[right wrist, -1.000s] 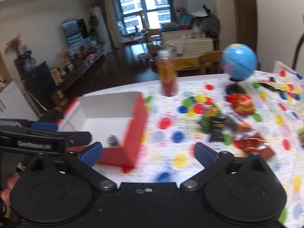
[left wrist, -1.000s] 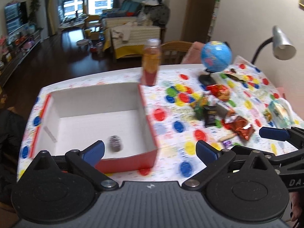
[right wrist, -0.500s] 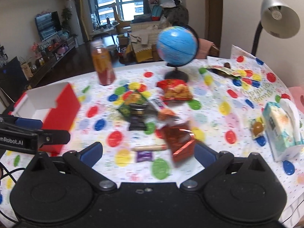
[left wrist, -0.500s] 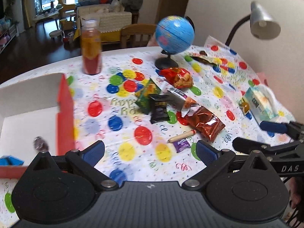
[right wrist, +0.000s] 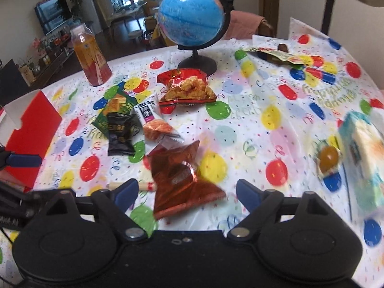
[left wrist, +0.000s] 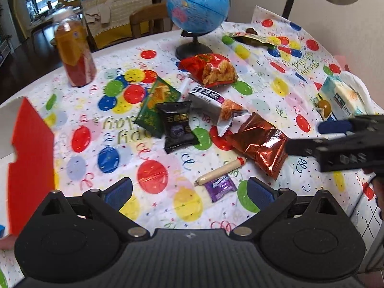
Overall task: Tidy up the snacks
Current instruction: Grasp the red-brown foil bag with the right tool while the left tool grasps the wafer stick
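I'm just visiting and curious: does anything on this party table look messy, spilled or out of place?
Nothing is spilled or visibly damaged. The snack packets lie in a loose, overlapping heap beside the globe, outside the red box. One green packet sits apart near the far edge.

We read "DAS" on the right gripper [left wrist: 345, 159] body at the right edge of the left wrist view. The tablecloth [left wrist: 124, 134] carries "Happy", printed upside down. The white snack packet [right wrist: 150, 112] and the black packet [left wrist: 178, 126] carry Chinese characters, illegible to us.
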A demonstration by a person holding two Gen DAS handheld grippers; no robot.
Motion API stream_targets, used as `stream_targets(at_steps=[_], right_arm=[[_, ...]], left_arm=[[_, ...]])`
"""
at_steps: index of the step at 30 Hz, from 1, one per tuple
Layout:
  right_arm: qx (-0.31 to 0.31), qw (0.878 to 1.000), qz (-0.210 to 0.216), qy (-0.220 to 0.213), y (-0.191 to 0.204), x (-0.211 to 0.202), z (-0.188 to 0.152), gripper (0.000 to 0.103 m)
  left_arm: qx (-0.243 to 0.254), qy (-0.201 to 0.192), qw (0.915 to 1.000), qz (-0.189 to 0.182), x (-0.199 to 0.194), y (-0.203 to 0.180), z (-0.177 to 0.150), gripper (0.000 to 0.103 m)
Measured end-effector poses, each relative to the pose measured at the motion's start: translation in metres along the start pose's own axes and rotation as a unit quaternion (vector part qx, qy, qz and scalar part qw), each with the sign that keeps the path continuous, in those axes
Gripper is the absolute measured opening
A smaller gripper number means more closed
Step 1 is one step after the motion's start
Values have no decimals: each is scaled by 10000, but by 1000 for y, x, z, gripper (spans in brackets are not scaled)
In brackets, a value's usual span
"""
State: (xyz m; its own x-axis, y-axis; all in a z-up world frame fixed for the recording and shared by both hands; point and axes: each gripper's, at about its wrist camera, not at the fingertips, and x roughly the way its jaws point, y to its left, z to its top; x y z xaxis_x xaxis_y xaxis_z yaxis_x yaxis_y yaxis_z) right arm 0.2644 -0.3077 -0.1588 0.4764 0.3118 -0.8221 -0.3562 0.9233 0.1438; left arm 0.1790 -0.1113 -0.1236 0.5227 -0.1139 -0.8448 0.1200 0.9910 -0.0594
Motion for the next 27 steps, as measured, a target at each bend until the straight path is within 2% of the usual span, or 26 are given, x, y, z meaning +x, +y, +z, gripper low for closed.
stream_targets(at_steps=[7,10,12,14,15,18,20,23,27], right_arm=[[-431,9977,363,379,3,44,16,78],[-535,9965,359,525,3,55,16,68],[-508,9960,446,592,1,59,15,55],[-606,9953,487,575,1,60,13,52],[-683,9949,481,557,1,59,12,45],[-750,9946,513,508,0,55,12,37],[-678,9950,560,483,-4,52,11,33],[-498,9965,508,434,-12,47,8,32],[-158,9977,565,328,-26,35,3,32]], left_arm=[[315,50,9995,2,22,-11,9,102],[433,119,9990,-19,30,-13,11,102],[525,158,9985,-33,35,-15,11,102],[622,208,9978,-46,41,-16,12,101],[680,222,9974,-51,44,-18,13,101],[818,294,9962,-72,54,-22,16,95],[898,357,9952,-117,61,-24,18,86],[1057,494,9929,-245,72,-29,21,76],[1412,607,9873,-409,84,-39,23,69]])
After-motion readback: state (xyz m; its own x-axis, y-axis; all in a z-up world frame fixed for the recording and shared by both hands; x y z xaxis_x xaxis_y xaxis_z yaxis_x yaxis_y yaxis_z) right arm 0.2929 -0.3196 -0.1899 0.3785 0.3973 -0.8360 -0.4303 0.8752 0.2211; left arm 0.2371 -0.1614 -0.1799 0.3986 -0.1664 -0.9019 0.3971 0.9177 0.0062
